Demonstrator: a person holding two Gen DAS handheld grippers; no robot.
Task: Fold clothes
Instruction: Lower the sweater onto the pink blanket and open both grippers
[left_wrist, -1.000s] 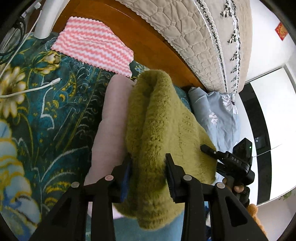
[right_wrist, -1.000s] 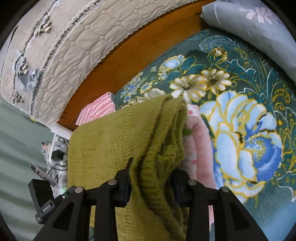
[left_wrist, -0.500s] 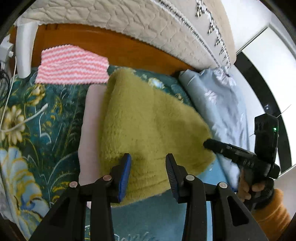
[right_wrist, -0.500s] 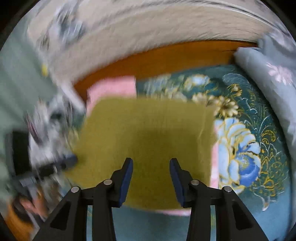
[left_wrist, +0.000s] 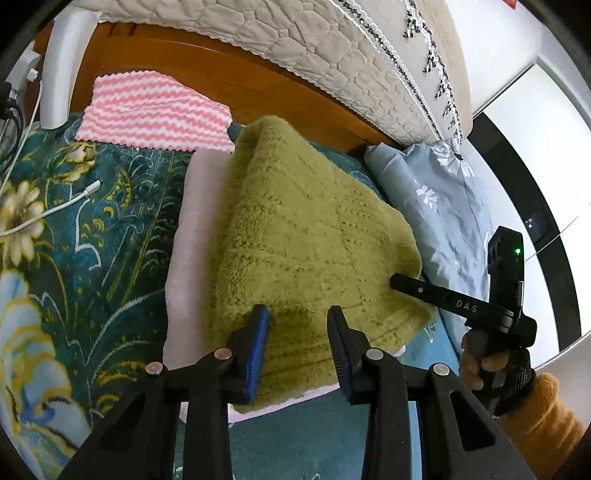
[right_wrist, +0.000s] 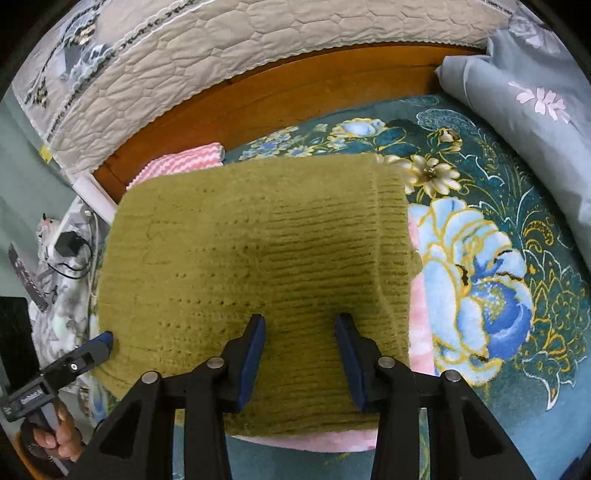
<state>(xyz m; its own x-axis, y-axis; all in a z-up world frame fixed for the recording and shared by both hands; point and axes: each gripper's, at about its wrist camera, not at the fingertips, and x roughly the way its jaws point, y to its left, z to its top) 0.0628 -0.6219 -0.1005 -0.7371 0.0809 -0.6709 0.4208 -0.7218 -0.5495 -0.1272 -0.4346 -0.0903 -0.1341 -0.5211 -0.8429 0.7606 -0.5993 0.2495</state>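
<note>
A folded olive-green knit sweater (left_wrist: 306, 236) lies on top of a folded pale pink garment (left_wrist: 188, 254) on the bed; both also show in the right wrist view, the sweater (right_wrist: 258, 254) above the pink edge (right_wrist: 419, 325). My left gripper (left_wrist: 297, 339) is open and empty just above the sweater's near edge. My right gripper (right_wrist: 300, 350) is open and empty over the sweater's near side. The right gripper also shows in the left wrist view (left_wrist: 402, 286), by the sweater's right corner.
A pink-and-white zigzag folded cloth (left_wrist: 155, 114) lies at the wooden headboard (left_wrist: 258, 88). A grey floral pillow (left_wrist: 443, 206) lies to the right. A white charging cable (left_wrist: 51, 214) lies on the teal floral bedspread (left_wrist: 74, 258). A cluttered bedside area (right_wrist: 55, 258) is at the left.
Both grippers let go of the green sweater and opened. The sweater dropped flat onto the pink garment, and both grippers drew back to its near edge.
</note>
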